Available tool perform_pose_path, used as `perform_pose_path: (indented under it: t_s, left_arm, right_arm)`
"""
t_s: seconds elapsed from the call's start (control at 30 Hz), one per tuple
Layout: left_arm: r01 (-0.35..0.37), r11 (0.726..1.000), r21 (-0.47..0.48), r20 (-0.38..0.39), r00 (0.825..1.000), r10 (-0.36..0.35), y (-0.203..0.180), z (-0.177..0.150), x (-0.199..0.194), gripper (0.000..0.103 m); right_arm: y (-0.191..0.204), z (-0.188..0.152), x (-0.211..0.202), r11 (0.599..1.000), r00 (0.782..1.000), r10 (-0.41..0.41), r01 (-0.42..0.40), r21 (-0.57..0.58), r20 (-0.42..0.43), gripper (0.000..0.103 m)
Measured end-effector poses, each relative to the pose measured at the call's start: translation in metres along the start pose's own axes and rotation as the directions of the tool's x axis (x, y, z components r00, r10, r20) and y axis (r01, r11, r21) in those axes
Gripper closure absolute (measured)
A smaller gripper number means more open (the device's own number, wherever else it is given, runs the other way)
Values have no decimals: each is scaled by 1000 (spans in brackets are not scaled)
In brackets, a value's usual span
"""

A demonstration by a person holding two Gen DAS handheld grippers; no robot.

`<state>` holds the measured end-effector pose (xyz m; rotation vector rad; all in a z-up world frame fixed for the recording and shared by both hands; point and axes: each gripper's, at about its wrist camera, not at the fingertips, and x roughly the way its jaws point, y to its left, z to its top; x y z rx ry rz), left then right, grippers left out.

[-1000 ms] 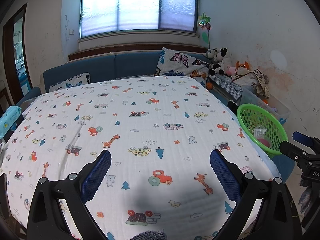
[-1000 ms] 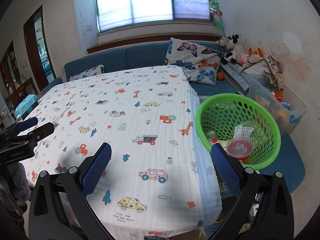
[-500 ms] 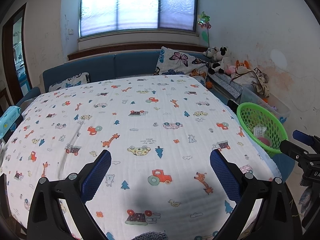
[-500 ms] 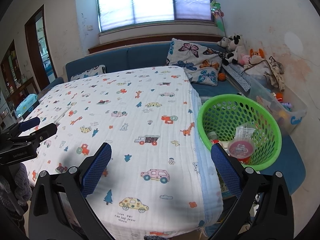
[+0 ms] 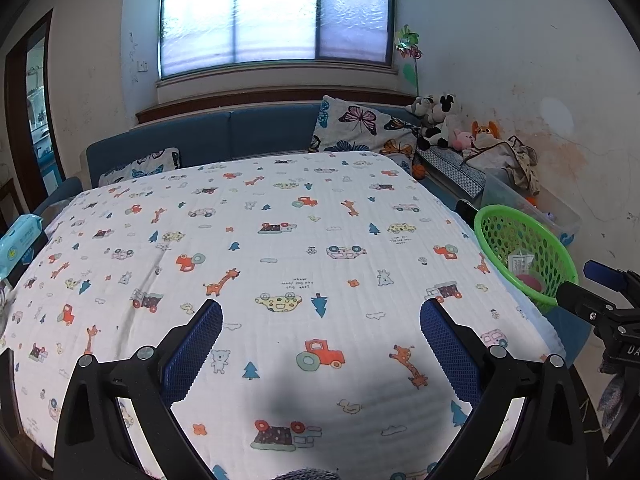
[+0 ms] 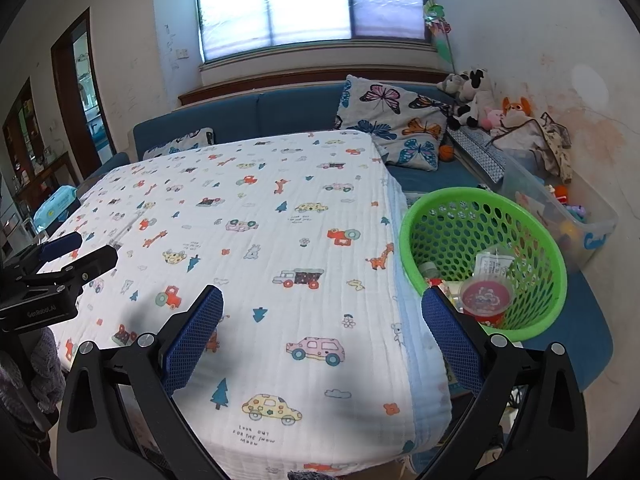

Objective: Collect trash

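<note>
While both claws hang spread and empty over the bench, my left claw (image 5: 320, 350) and right claw (image 6: 322, 344) show black rigid frames with blue mesh-textured pads (image 6: 192, 338). Beneath them lies a soft, ribbed white cloth (image 6: 256, 208) printed with cars, giraffes and trees. Just beyond my right claw's right finger, off the cloth's edge, sits a round green plastic basket (image 6: 448, 216) with perforated walls, holding the trash: a red-lidded cup (image 6: 486, 298) and a clear wrapper (image 6: 494, 260).
</note>
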<state>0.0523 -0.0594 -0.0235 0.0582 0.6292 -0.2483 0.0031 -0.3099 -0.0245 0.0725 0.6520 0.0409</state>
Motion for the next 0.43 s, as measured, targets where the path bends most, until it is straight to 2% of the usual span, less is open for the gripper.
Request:
perform_pose_path:
  t_s: [0.43]
  left_arm:
    - [4,1000,2,-8,1000,-4,2,1,2,7]
  right_arm:
    - [3,-2,3,1000,1000,6,-6,-6,-4,4]
